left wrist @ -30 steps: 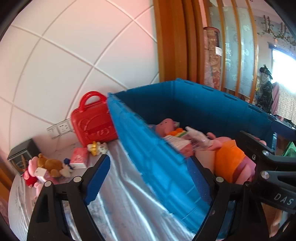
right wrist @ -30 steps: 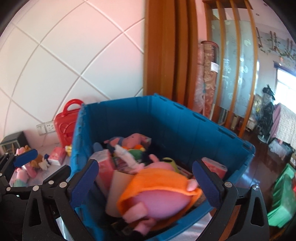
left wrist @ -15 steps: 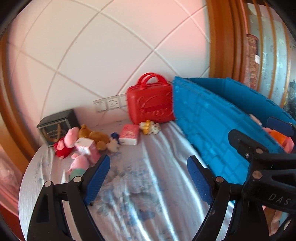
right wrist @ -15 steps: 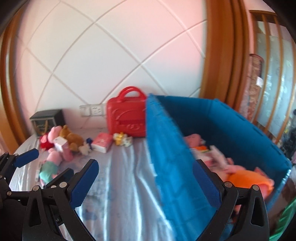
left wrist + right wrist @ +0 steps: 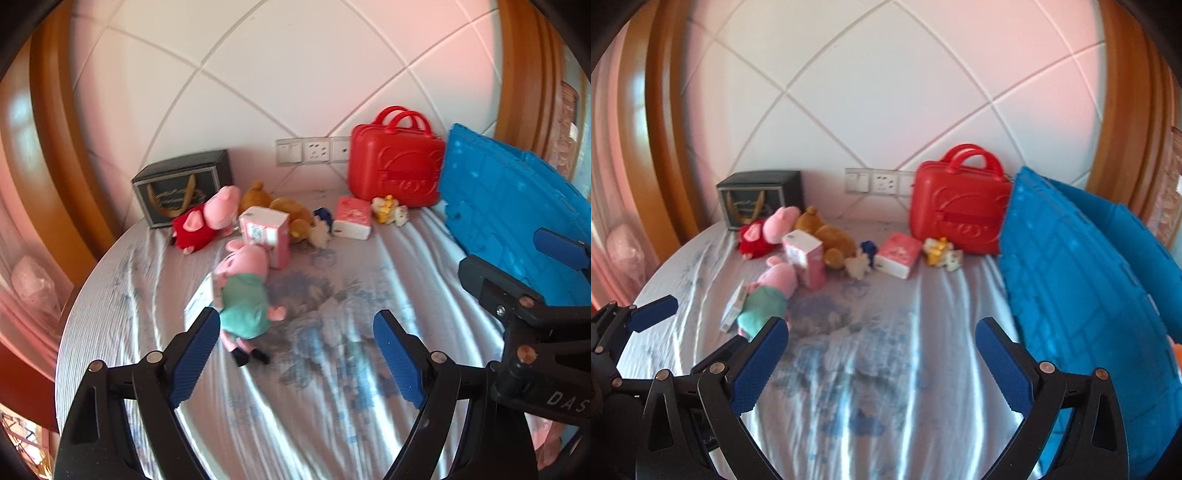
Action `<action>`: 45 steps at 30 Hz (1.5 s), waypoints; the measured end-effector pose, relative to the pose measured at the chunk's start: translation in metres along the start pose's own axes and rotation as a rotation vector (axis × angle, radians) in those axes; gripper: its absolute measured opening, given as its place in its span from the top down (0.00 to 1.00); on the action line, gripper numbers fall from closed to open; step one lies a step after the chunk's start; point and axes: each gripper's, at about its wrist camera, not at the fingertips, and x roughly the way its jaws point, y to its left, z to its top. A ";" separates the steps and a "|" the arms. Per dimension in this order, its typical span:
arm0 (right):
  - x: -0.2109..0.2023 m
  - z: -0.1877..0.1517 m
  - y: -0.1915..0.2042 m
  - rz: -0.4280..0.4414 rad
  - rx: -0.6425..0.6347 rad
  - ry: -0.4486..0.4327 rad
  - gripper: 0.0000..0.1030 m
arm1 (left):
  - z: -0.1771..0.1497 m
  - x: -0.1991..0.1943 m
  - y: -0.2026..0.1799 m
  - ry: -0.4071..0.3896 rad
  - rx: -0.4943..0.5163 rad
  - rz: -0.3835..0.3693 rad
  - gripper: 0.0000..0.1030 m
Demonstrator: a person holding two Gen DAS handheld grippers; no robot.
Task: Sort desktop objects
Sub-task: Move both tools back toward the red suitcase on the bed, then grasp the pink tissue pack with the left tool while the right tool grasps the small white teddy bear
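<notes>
My left gripper (image 5: 295,332) hangs open over the cloth, its left finger next to a pig plush in a teal dress (image 5: 245,291) that lies face down. My right gripper (image 5: 881,336) is open too, with only cloth between its fingers. Behind the teal pig stand a pink box (image 5: 264,232), a pig plush in red (image 5: 207,218), a brown bear (image 5: 280,210), a pink tissue pack (image 5: 352,218) and small yellow and white toys (image 5: 388,210). A blue crate (image 5: 1078,288) fills the right side.
A red carry case (image 5: 395,166) stands against the tiled wall beside the crate. A dark gift box (image 5: 181,188) sits at the back left. Wall sockets (image 5: 314,150) are behind the toys. The round table's cloth (image 5: 332,387) drops off at the left edge.
Both grippers have swung left, away from the blue crate and its plush toys, and now face the toys on the cloth. Both stayed open and hold nothing.
</notes>
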 end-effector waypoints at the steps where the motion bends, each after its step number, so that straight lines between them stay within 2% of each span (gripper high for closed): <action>1: 0.005 0.000 0.008 0.006 -0.008 0.009 0.00 | -0.002 0.003 0.007 0.006 -0.007 0.003 0.17; 7: 0.031 -0.002 0.035 0.028 -0.026 0.066 0.00 | -0.008 0.027 0.038 0.057 -0.032 0.013 0.17; 14: 0.057 0.001 0.023 -0.004 0.003 0.107 0.00 | 0.004 0.057 0.027 0.080 -0.017 -0.040 0.17; 20: 0.086 0.003 -0.019 -0.080 0.041 0.154 0.00 | 0.018 0.101 -0.003 0.114 -0.007 -0.114 0.17; 29: 0.164 0.014 -0.104 -0.156 0.096 0.249 0.00 | 0.050 0.203 -0.064 0.206 0.037 -0.178 0.17; 32: 0.195 0.025 -0.133 -0.147 0.134 0.250 0.00 | 0.071 0.244 -0.083 0.214 0.073 -0.182 0.17; 39: 0.293 0.048 -0.194 -0.062 0.248 0.256 0.00 | 0.115 0.343 -0.121 0.215 0.142 -0.192 0.17; 44: 0.354 0.050 -0.217 -0.075 0.278 0.293 0.00 | 0.132 0.409 -0.143 0.246 0.164 -0.232 0.17; 45: 0.366 0.052 -0.222 -0.079 0.283 0.297 0.00 | 0.134 0.415 -0.147 0.234 0.177 -0.213 0.17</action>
